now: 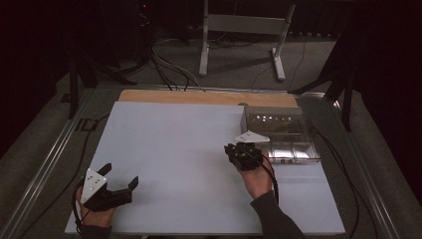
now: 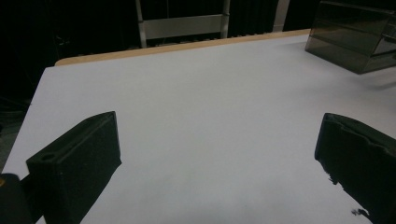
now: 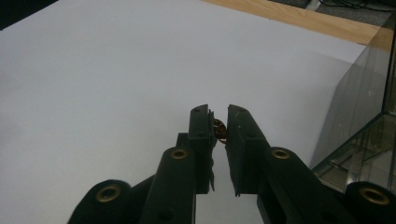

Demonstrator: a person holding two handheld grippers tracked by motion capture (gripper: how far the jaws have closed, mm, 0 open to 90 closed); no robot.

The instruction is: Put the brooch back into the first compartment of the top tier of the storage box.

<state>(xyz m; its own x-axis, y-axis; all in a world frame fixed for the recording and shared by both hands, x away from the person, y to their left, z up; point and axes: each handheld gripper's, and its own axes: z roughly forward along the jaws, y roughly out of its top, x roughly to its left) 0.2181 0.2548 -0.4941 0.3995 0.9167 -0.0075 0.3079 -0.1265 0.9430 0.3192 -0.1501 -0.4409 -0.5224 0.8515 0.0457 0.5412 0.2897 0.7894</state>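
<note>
The right tongs (image 3: 219, 122) are closed on a small brown, coin-like piece (image 3: 220, 130), held just beside the clear compartment box (image 1: 283, 134) at the right edge of the counter (image 1: 174, 159). The left tongs (image 1: 119, 181) rest wide open and empty near the front-left corner. The grip should be kept firm until the piece is positioned over a compartment.

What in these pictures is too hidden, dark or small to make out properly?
- Small brown thing pinched in the right gripper: right gripper view, the black jaws cover most of it, so its shape stays unclear.
- Clear plastic compartment box: high view, dim and glary; its contents cannot be read. Left gripper view cuts it at the top right edge.
- Room beyond the white table: high view, too dark.
</note>
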